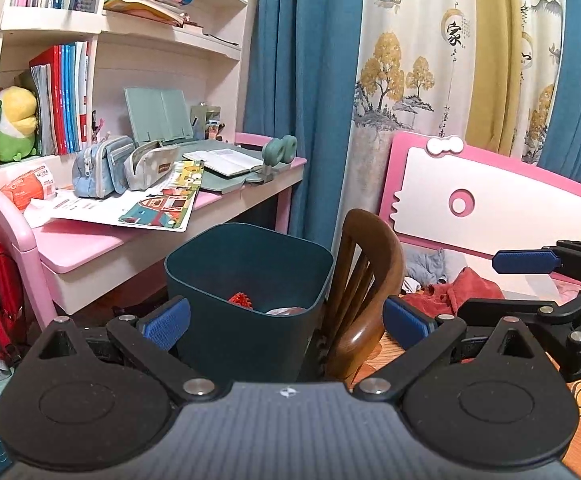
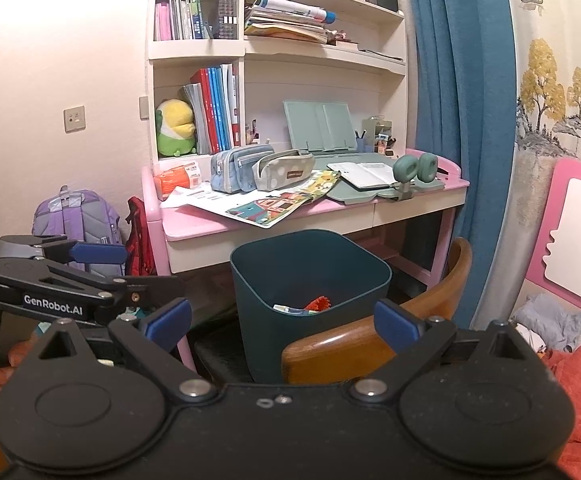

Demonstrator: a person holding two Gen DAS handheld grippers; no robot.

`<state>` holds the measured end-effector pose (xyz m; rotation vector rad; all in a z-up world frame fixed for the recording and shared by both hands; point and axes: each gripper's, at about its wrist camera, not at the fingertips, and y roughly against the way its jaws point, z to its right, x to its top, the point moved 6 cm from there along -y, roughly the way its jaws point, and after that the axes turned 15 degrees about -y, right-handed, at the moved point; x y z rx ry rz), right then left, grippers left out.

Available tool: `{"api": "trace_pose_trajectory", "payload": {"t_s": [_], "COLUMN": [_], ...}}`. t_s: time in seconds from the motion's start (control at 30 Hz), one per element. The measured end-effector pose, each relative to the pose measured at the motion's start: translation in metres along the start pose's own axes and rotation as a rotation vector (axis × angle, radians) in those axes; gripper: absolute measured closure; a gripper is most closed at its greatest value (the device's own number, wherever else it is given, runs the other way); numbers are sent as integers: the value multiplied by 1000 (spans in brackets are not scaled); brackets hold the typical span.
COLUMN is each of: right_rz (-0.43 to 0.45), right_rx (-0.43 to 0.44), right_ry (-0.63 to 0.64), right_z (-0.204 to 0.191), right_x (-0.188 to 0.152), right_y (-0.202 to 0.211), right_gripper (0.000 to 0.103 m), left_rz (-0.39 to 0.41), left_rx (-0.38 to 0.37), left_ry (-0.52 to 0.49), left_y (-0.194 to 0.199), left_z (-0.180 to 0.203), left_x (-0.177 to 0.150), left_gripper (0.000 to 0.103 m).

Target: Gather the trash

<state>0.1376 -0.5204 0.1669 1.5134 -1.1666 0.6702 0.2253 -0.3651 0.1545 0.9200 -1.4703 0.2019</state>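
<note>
A dark teal trash bin (image 1: 246, 276) stands on a wooden chair (image 1: 364, 280) in front of the pink desk (image 1: 90, 240). Inside it lie a red spiky piece (image 1: 240, 300) and some other scraps. My left gripper (image 1: 286, 322) is open and empty, just in front of the bin. In the right wrist view the same bin (image 2: 310, 268) holds the red piece (image 2: 318, 304) and a flat wrapper (image 2: 288, 310). My right gripper (image 2: 282, 324) is open and empty, near the bin. Each gripper shows in the other's view: right (image 1: 522, 262), left (image 2: 98, 254).
The desk holds pencil cases (image 2: 242, 170), papers (image 2: 274, 204), an open book (image 2: 364, 174) and an orange tissue pack (image 2: 176, 178). Shelves of books rise above. Backpacks (image 2: 76, 220) lean at the left. A pink bed (image 1: 490, 200) with red cloth (image 1: 462, 288) stands at the right.
</note>
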Motion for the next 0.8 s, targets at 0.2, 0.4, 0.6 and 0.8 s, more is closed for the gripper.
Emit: {"api": "trace_pose_trajectory", "payload": {"t_s": [0.2,0.4,0.6,0.8], "right_rz": [1,2,2,2], "right_rx": [-3,-2,-4,-4], "right_ry": [0,-5,-5,-6], "right_z": [0,1,1,1], "right_x": [0,0,0,0], "right_y": [0,0,0,0], "right_gripper": [5,5,5,5], "left_rz": [1,1,5,-4], "left_rx": [-6,-10,-13,-13], "left_ry": [-2,-3,-7,-1], "left_y": [0,2,3,3], "left_z": [-1,1,2,0], "left_x": [1,0,0,-1], "left_gripper": [0,0,0,0]}}
